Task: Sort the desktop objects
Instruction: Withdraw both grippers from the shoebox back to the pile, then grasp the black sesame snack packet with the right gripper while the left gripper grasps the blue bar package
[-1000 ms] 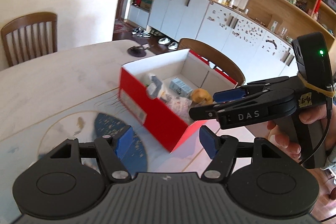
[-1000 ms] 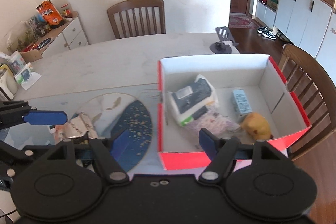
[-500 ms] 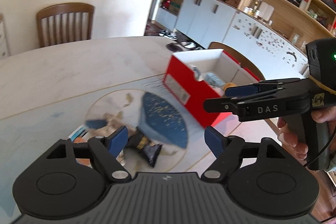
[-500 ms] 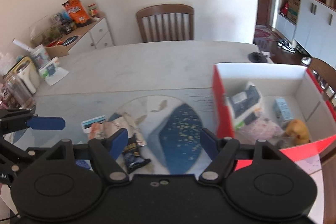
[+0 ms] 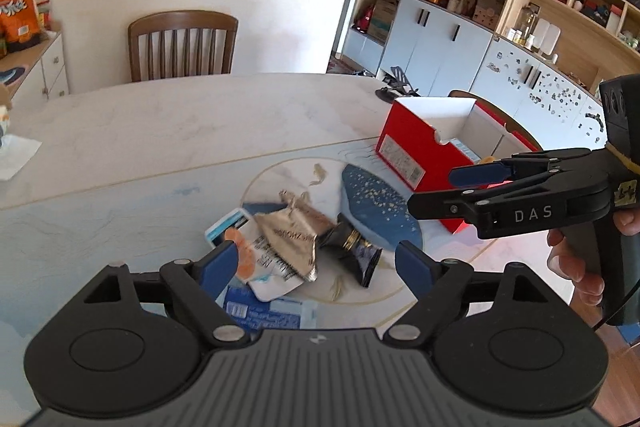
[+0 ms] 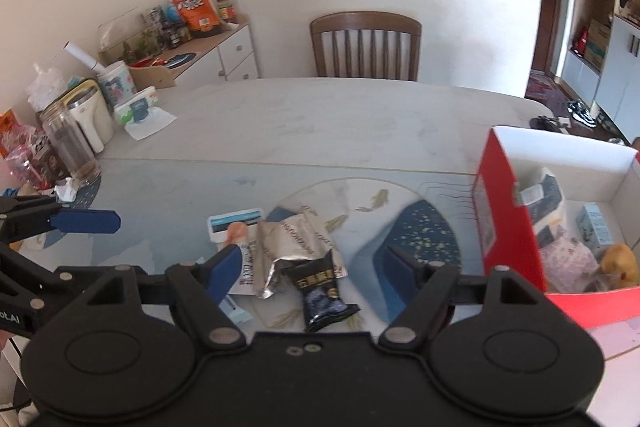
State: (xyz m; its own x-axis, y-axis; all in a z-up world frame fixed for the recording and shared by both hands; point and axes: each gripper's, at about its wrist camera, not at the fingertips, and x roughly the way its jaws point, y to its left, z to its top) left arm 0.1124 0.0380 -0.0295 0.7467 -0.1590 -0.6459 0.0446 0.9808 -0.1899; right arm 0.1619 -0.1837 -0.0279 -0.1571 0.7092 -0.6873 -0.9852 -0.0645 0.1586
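Observation:
A heap of packets lies on the table mat: a crumpled silver packet [image 5: 290, 233] [image 6: 298, 241], a black snack packet [image 5: 354, 247] [image 6: 322, 293], a white-and-blue flat pack [image 5: 226, 225] [image 6: 236, 221] and a white sachet with an orange print [image 5: 256, 259]. My left gripper [image 5: 316, 267] is open and empty just above and short of the heap. My right gripper [image 6: 316, 267] is open and empty over the black packet. The red box [image 5: 416, 155] [image 6: 508, 227] to the right holds several items.
A blue box [image 5: 264, 311] lies under my left gripper. Jars, a kettle and tissues [image 6: 76, 131] crowd the table's left end. A wooden chair [image 6: 366, 45] stands at the far side, a phone stand [image 5: 396, 85] near the box. Cabinets line the right wall.
Both grippers have swung left, away from the red box, and now face the heap of packets. Both stayed open and empty.

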